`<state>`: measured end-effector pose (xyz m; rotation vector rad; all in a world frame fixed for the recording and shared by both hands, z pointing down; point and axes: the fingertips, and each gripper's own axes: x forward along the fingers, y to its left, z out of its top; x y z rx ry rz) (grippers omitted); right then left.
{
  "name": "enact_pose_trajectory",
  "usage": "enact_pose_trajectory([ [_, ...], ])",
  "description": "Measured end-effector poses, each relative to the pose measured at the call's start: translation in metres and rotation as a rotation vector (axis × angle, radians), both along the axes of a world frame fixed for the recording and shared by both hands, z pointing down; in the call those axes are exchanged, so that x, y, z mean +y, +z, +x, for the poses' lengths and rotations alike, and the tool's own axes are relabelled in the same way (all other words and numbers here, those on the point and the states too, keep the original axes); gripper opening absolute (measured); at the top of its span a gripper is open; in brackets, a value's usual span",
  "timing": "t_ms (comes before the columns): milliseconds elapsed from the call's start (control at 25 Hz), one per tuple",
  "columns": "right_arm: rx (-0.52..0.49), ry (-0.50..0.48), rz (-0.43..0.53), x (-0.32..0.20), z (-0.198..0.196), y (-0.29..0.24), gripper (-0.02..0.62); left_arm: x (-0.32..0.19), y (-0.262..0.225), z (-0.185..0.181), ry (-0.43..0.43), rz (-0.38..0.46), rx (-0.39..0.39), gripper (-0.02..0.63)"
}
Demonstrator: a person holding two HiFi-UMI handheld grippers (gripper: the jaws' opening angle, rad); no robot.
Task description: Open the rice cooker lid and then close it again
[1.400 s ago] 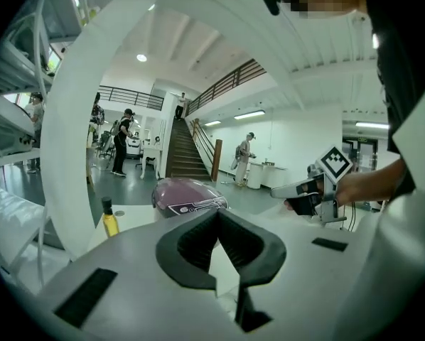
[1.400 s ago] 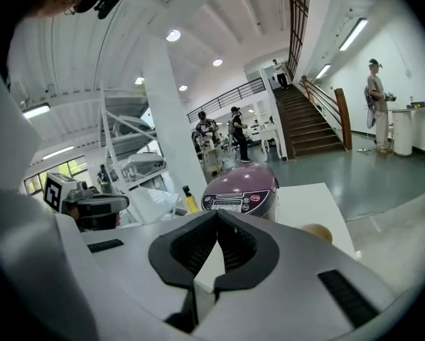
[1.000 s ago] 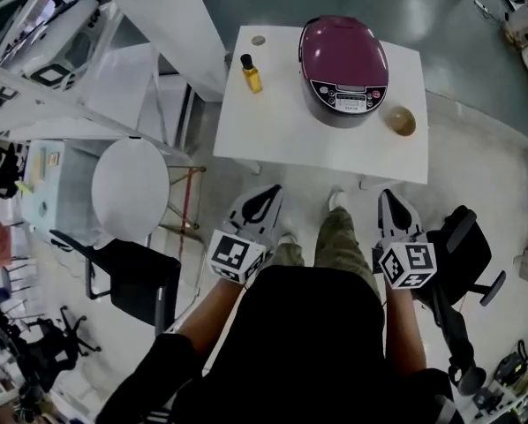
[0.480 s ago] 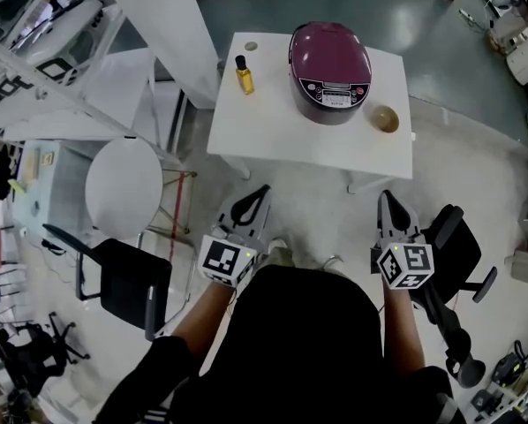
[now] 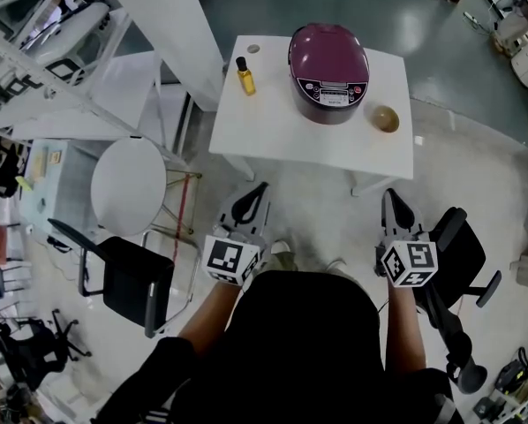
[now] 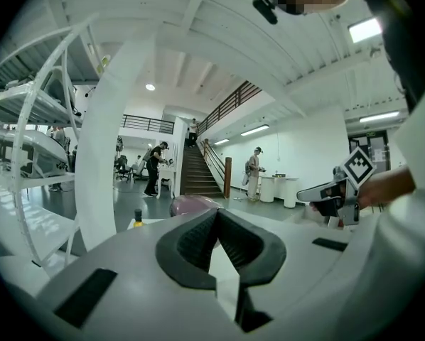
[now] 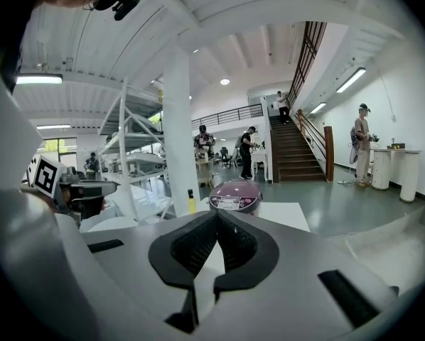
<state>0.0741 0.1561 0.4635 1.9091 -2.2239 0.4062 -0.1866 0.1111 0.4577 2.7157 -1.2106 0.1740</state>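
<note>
At 12 o'clock, the rice cooker point(image 5: 328, 63) looks heavy — take its lid point(image 5: 328, 47) by the front edge; left gripper point(image 5: 262, 188), right gripper point(image 5: 390, 194) closed, empty.

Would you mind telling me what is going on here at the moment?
A person stands a little back from a white table, with a gripper in each hand. The left gripper and the right gripper are both shut and empty, held out short of the table. On the table sits a purple rice cooker with its lid down, a yellow bottle on one side and a small bowl on the other. Nothing is being touched.
</note>
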Motion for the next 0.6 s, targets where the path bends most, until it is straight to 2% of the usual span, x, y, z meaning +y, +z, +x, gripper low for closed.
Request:
enact_pose_trajectory([
  [360, 0.02, 0.001, 0.035, -0.002, -0.004, -0.009, 0.0, 0.0, -0.001, 0.009, 0.035, 0.003, -0.007, 0.005],
  [600, 0.014, 0.024, 0.021, 0.002, 0.002, -0.002, 0.0, -0.003, -0.001, 0.014, 0.067, 0.007, -0.005, 0.005],
])
